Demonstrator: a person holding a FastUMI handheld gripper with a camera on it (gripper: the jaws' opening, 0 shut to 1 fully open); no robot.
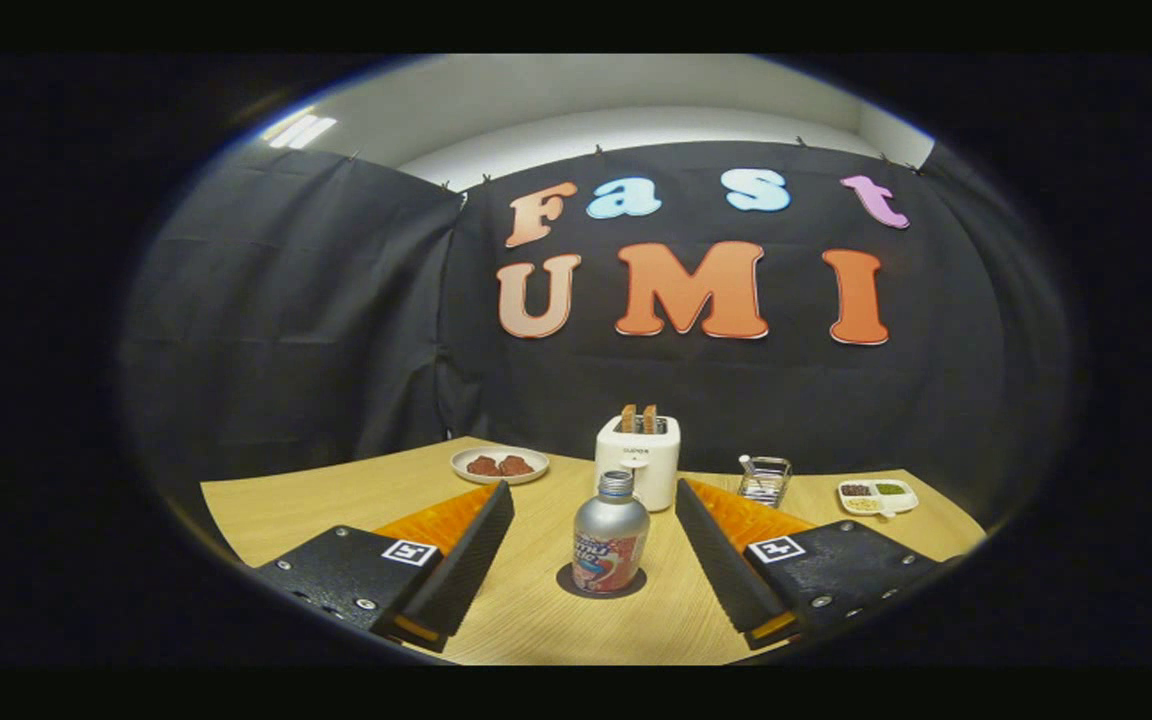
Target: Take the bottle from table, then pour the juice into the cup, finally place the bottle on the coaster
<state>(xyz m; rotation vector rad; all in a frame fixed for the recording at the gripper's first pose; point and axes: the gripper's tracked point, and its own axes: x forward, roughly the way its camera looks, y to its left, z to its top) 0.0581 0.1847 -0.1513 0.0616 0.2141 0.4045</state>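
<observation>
A silver bottle (610, 535) with a red and white label and a screw cap stands upright on a dark round coaster (565, 581) on the wooden table (336, 505). My gripper (593, 492) is open, and the bottle stands between its two fingers with a clear gap on each side, so neither finger touches it. A clear glass cup (764, 479) stands beyond the right finger.
Right behind the bottle stands a white toaster (638, 456) with two slices of toast sticking up. Beyond the left finger there is a white plate (499, 464) with brown pieces. A small white divided dish (877, 494) lies at the far right. Black cloth walls the booth.
</observation>
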